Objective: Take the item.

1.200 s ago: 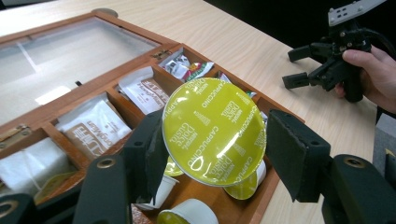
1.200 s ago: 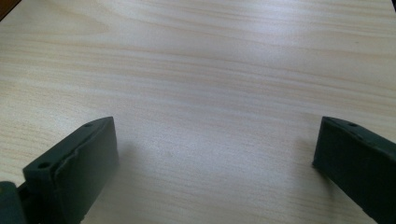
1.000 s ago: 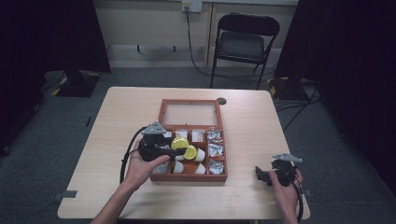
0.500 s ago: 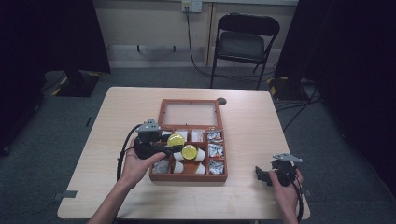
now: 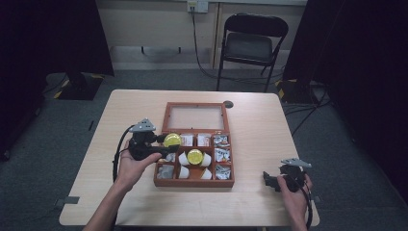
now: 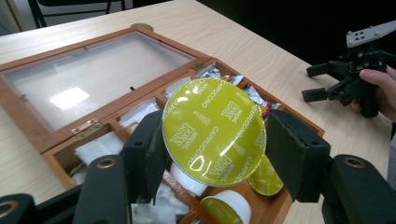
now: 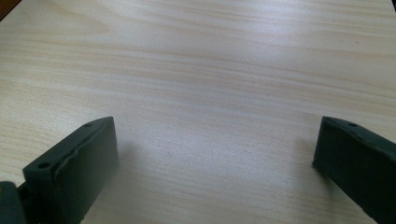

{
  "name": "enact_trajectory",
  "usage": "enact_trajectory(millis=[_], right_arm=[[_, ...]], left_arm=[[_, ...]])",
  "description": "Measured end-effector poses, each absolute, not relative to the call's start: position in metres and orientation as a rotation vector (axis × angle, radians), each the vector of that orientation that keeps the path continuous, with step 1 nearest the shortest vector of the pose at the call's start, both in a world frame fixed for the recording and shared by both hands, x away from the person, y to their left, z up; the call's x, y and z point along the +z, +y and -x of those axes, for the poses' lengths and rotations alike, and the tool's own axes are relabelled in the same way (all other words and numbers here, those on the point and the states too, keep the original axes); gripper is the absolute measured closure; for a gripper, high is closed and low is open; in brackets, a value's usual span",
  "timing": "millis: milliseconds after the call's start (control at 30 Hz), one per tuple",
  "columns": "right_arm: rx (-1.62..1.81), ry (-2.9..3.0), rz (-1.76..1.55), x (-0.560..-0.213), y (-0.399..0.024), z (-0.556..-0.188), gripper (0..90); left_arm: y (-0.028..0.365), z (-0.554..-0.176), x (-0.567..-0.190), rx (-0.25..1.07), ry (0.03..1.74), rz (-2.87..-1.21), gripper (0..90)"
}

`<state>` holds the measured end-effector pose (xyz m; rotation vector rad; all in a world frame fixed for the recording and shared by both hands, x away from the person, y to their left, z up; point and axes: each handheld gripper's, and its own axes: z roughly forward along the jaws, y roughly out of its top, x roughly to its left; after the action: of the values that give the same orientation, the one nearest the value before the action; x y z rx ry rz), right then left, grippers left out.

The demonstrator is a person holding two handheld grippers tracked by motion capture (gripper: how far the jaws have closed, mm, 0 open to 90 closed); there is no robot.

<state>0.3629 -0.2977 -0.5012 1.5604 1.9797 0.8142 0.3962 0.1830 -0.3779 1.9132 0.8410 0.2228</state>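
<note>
Capsule out of the box, moving left.

My left gripper (image 6: 212, 154), clamped on a yellow-lidded Dolce Gusto Cappuccino capsule (image 6: 214, 130), has drawn back since a second ago from the box's middle to the left edge of the wooden compartment box (image 5: 194, 182); I judge it an extraction. Right gripper (image 5: 275, 181) rests wide on the pale wood table (image 7: 210, 70), unchanged. Grey carpet and a folding chair (image 5: 251, 43) lie beyond.

I see a yellow-green capsule lid (image 6: 214, 128) with white lettering, a reddish-brown wooden box (image 5: 194, 182), pale woodgrain worktop (image 7: 210, 70), perhaps silvery sachets (image 5: 221, 155).
</note>
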Motion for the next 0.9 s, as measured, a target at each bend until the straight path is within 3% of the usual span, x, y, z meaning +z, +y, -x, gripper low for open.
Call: enact_trajectory(millis=[900], right_arm=[[0.814, 1.980, -1.560, -0.501, -0.298, -0.363, 0.0]], left_arm=[[0.251, -0.405, -0.377, 0.299, 1.019, -1.841, 40.2]])
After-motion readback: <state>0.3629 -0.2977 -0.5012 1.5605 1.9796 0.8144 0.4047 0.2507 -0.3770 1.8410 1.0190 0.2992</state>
